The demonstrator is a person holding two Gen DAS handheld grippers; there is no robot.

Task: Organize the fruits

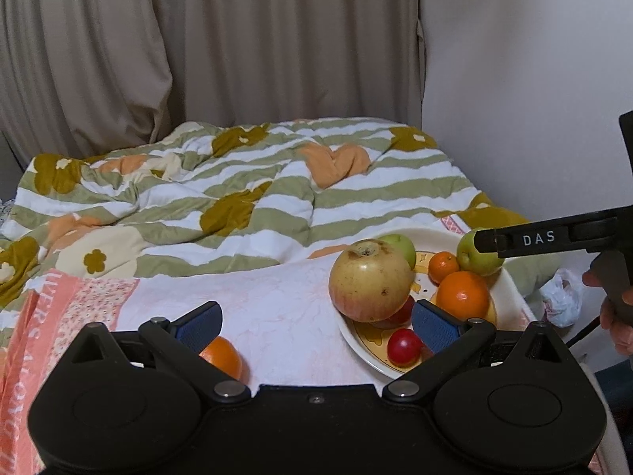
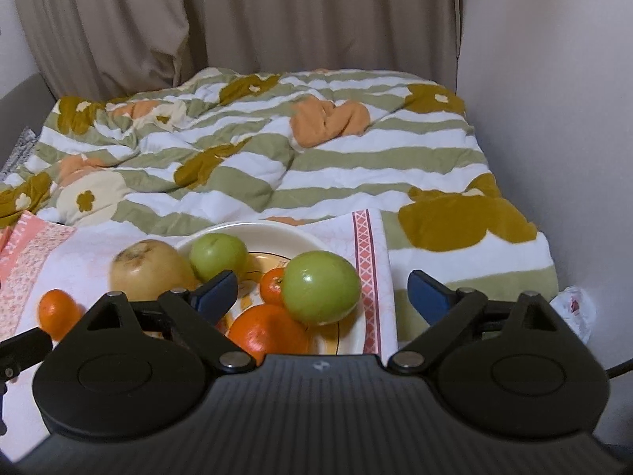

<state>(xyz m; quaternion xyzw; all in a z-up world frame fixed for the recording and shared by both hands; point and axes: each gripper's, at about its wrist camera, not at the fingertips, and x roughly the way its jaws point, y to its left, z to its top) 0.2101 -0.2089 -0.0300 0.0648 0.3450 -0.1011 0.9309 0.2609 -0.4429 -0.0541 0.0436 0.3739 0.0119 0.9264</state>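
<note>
A cream plate (image 1: 362, 350) (image 2: 273, 233) on a white cloth holds a large yellow-red apple (image 1: 370, 281) (image 2: 148, 271), two green apples (image 2: 321, 292) (image 2: 217, 255), a big orange (image 1: 463, 295) (image 2: 269, 334), a small tangerine (image 1: 444, 266) (image 2: 273, 285) and a red plum (image 1: 403, 346). A loose orange (image 1: 222, 356) (image 2: 58, 312) lies on the cloth left of the plate. My left gripper (image 1: 316, 322) is open and empty, its right finger over the plate. My right gripper (image 2: 322, 293) is open above the plate's right side, around nothing.
A striped flowered quilt (image 1: 237, 194) covers the bed behind the cloth. Beige curtains (image 1: 198, 39) hang at the back and a white wall (image 1: 514, 99) stands right. A white plastic bag (image 1: 561, 303) lies beside the bed at right.
</note>
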